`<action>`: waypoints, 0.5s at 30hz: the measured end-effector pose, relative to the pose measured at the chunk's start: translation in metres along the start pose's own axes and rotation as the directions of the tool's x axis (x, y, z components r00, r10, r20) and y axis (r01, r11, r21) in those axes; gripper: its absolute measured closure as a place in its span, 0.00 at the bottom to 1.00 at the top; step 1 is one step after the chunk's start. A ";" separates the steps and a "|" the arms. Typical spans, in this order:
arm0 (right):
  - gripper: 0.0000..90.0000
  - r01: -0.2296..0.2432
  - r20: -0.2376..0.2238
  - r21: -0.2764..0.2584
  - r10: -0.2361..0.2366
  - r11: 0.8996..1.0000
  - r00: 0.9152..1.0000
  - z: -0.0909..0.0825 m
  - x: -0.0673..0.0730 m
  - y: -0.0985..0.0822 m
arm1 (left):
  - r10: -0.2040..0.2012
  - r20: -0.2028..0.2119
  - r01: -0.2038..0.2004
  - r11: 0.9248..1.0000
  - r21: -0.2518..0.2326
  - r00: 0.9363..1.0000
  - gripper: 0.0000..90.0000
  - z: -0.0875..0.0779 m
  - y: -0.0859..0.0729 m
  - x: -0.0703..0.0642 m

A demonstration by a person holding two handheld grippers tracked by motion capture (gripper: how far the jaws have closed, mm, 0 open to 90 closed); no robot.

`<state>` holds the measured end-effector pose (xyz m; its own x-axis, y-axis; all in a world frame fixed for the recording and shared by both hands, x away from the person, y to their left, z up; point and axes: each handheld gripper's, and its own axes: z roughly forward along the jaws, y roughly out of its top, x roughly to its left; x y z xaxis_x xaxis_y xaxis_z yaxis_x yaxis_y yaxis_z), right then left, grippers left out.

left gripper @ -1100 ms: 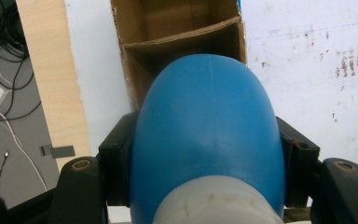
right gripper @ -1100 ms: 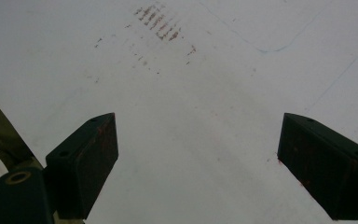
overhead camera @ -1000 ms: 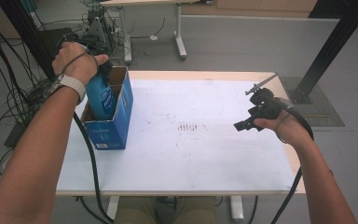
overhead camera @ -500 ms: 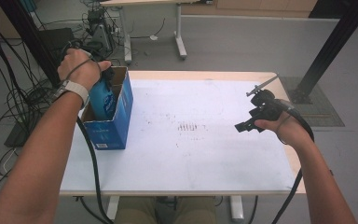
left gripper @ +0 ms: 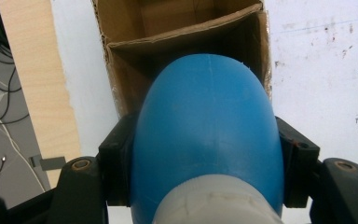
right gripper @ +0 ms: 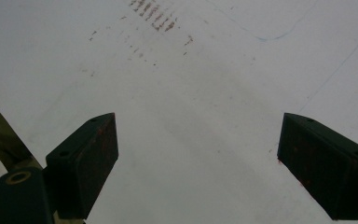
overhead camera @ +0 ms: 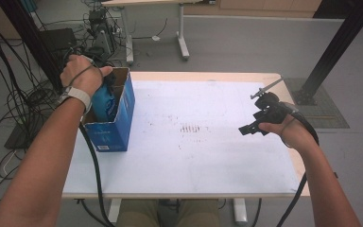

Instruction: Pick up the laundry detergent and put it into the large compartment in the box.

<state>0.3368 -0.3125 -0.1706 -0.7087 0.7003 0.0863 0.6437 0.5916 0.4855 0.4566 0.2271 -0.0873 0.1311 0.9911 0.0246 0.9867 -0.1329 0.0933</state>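
Your left tool [left gripper: 205, 154] grips the blue bottle [left gripper: 207, 135]
It hangs inside the cardboard box [overhead camera: 123, 106] at the worktop's [overhead camera: 194, 156] far left; your right tool [right gripper: 198, 163] gapes empty

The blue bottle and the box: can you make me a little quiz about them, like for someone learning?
1. True or false: the left gripper is shut on the blue bottle.
2. Where is the bottle headed? A) into the open cardboard box B) onto the floor C) into the right gripper
3. Fill in: the right gripper's jaws stand ____ over the white table, with nothing between them.

Key: 1 true, because both pads press the bottle's sides in the left gripper view. 2 A, because the bottle sits partly inside the box at the table's left edge. 3 open.
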 end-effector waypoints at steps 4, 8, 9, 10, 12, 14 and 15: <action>0.14 0.001 -0.003 0.002 -0.001 1.000 1.000 0.001 0.001 0.001 | 0.009 -0.003 -0.009 1.000 -0.002 1.000 0.41 0.004 0.000 -0.001; 0.14 0.001 -0.001 0.002 -0.001 1.000 1.000 0.001 0.001 0.002 | 0.011 -0.005 -0.011 1.000 -0.005 1.000 0.41 0.009 -0.001 -0.002; 0.14 0.001 -0.001 0.002 -0.001 1.000 1.000 0.001 0.001 0.002 | 0.009 -0.005 -0.009 1.000 -0.007 1.000 0.41 0.010 -0.002 -0.001; 0.14 0.001 -0.002 0.001 -0.001 1.000 1.000 0.001 0.001 0.001 | 0.009 -0.004 -0.009 1.000 -0.005 1.000 0.41 0.011 -0.001 -0.001; 0.14 -0.001 -0.002 0.004 0.001 1.000 1.000 0.002 0.001 0.001 | 0.006 -0.005 -0.006 1.000 -0.007 1.000 0.41 0.014 -0.002 -0.001; 0.14 -0.001 -0.002 0.004 0.001 1.000 1.000 0.002 0.000 0.001 | 0.008 -0.004 -0.008 1.000 -0.006 1.000 0.41 0.017 -0.002 -0.001; 0.14 -0.002 -0.003 0.003 0.002 1.000 1.000 0.002 0.000 0.000 | 0.010 -0.004 -0.010 1.000 -0.008 1.000 0.41 0.017 -0.003 -0.001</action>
<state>0.3373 -0.3115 -0.1722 -0.7085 0.7000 0.0899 0.6457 0.5915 0.4829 0.4554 0.2269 -0.1049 0.1407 0.9896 0.0298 0.9845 -0.1431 0.1015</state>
